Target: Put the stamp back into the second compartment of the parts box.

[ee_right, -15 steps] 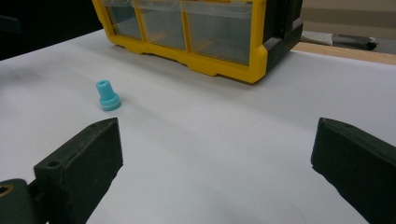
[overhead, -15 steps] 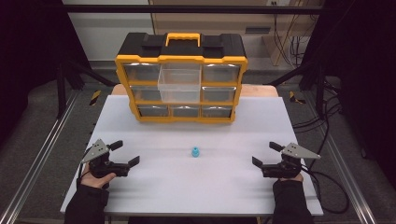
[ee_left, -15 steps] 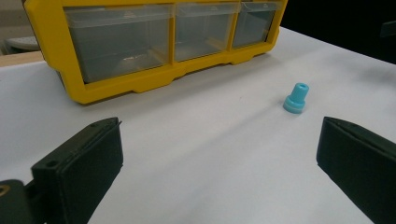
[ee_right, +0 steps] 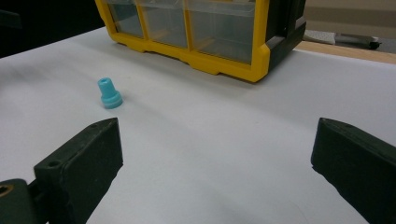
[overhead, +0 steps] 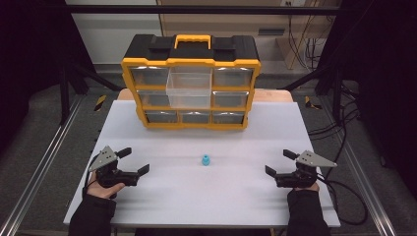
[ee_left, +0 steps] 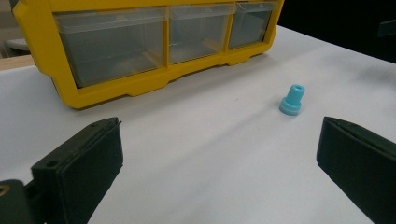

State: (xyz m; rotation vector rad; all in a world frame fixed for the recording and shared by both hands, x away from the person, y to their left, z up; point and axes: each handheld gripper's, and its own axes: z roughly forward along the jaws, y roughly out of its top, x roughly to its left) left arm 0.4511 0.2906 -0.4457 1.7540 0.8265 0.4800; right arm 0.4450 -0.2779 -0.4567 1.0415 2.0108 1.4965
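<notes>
A small light-blue stepped plug stands upright on the white table, about midway between my two grippers. My left gripper rests at the table's left, open, with nothing between its jaws. In the left gripper view the plug lies ahead and to the right, well beyond the jaws. At the table's right, my right gripper is likewise open and empty. The right gripper view has the plug ahead on the left.
A yellow and black drawer organizer stands at the back of the table, with one clear middle drawer pulled out. Its lower drawers face the left gripper and the right gripper. Dark rails and cables flank the table.
</notes>
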